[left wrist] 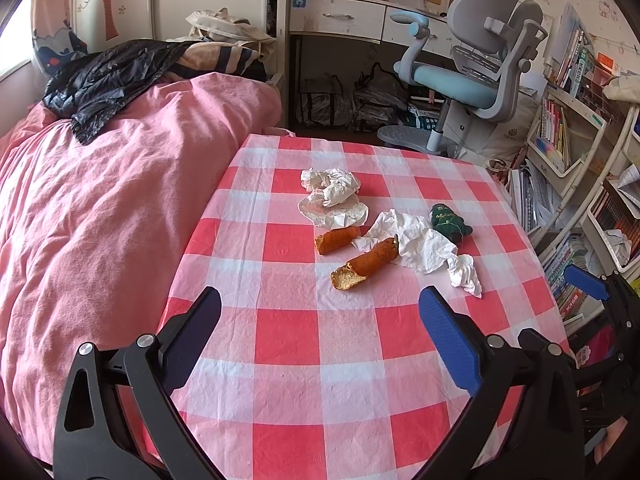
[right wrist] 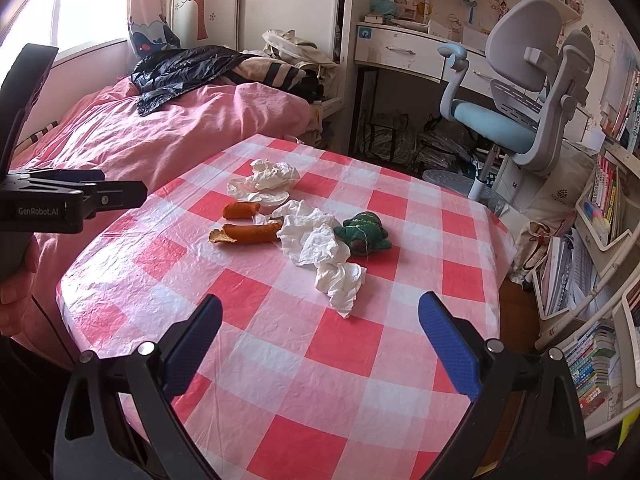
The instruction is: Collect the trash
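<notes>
I have both hand-held grippers hovering over the near edge of the counter, which wears a red and white checked cloth. The left hand-held gripper has its fingers spread wide with nothing between them, and the right hand-held gripper is spread the same way, also empty. The trash sits in a loose cluster near the middle of the counter, well ahead of both. I make out a crumpled white paper ball resting on a flattened wrapper, two orange peel pieces just beside each other, and a long rumpled tissue that covers one end of the nearer peel. A small green lump touches the tissue's far side; I cannot tell what it is. At the left edge of the right wrist view, part of a hand is cut off by the frame.
</notes>
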Available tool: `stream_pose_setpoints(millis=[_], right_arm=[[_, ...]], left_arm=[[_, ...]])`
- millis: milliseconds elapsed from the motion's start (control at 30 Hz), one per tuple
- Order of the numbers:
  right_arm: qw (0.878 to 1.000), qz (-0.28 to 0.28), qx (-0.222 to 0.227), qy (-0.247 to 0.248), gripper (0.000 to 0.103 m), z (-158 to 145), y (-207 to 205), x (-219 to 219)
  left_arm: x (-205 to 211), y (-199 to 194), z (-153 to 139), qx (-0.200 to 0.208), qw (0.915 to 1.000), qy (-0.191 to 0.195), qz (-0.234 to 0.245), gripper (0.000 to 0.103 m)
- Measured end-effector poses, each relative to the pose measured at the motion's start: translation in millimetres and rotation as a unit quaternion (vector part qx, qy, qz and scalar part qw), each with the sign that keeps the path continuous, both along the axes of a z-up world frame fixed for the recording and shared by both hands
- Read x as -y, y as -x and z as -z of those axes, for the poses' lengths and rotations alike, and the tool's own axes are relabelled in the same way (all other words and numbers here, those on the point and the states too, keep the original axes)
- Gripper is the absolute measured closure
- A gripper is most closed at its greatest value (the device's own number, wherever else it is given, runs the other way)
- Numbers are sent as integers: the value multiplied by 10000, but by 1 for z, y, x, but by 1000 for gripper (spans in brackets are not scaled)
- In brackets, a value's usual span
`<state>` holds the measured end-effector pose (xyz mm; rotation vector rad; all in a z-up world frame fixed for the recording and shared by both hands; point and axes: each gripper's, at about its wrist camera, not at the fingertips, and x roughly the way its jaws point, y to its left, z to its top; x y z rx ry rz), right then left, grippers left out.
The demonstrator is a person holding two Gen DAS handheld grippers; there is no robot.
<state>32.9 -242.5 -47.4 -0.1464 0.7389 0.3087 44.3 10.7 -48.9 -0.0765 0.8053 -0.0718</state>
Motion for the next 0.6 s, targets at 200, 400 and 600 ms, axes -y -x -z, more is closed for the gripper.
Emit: stream_pose_setpoints(millis=[200,400,600], right_arm=[[10000,-2,0,0,9,0,0,0],[10000,3,3,-1,9,0,0,-1],[10000,-3,4,-1,9,0,0,-1]], left_arm=[[0,0,0,-4,10000,3,-1,7],[0,0,0,-10,10000,1,-3,7],[0,0,0,-12,10000,1,7,8]])
